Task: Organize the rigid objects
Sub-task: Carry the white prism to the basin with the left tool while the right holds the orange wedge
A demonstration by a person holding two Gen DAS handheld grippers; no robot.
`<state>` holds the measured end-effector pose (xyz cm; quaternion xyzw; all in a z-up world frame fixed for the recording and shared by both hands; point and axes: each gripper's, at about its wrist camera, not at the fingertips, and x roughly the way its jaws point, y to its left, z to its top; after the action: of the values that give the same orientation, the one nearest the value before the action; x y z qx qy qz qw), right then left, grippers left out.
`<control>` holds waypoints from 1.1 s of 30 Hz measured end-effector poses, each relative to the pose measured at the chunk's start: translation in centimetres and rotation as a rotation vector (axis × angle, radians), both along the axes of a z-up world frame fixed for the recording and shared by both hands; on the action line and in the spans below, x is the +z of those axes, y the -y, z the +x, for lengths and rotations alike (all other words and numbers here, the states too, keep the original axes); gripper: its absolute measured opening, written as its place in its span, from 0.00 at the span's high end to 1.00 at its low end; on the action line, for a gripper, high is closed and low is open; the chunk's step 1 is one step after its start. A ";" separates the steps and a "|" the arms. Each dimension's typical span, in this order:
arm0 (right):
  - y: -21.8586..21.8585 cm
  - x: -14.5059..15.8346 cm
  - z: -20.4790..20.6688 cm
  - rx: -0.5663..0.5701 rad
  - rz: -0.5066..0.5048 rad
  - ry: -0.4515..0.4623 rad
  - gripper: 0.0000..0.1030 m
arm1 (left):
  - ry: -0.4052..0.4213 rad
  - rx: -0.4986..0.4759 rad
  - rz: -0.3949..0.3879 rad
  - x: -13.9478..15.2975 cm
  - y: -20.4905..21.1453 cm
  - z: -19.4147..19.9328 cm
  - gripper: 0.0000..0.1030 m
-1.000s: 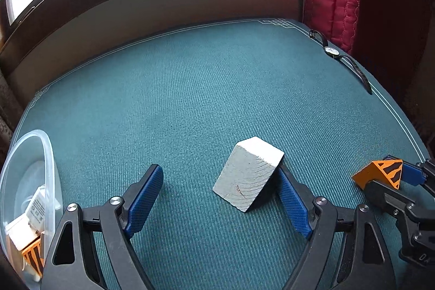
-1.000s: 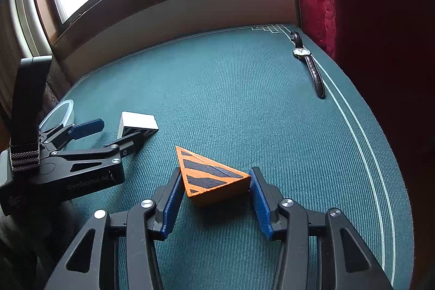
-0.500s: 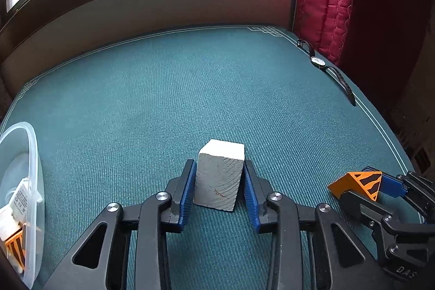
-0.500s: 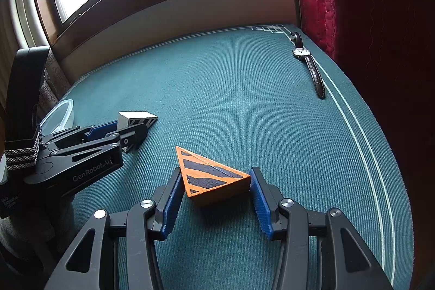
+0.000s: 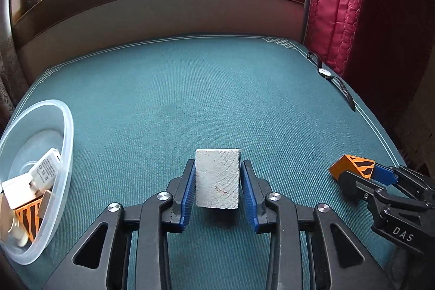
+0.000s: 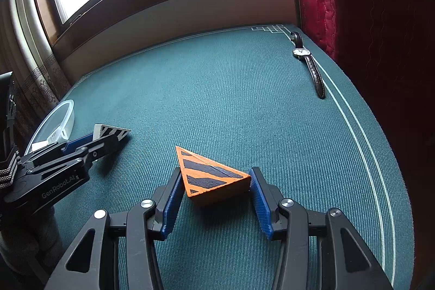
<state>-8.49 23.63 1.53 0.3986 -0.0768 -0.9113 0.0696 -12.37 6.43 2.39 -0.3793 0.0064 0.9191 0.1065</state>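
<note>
wood block (image 5: 217, 178), pale with a faint red mark on its face, sits clenched between the blue pads (image 5: 188, 192) of the left gripper (image 5: 217, 190), raised a little above the teal cloth (image 5: 190, 99) with its shadow beneath. orange wedge (image 6: 213, 177) with black stripes lies on the cloth, the right gripper (image 6: 214, 195) closed against it, both pads touching its sides. clear plastic bowl (image 5: 64, 127) stands at the left edge of the cloth, holding a white charger (image 5: 44, 167) and another orange striped piece (image 5: 28, 216). wristwatch (image 6: 308, 63) with a dark strap lies far off near the red curtain (image 5: 334, 4).
</note>
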 end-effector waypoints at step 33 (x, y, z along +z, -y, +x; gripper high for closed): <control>0.0 -0.1 -0.1 0.020 -0.001 -0.003 0.51 | -0.179 0.228 0.064 5.1 11.7 7.2 0.68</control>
<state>-8.61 23.66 1.40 0.3977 -0.0731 -0.9112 0.0788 -5.17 -5.28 7.47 -0.2903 -0.0568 0.9552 0.0123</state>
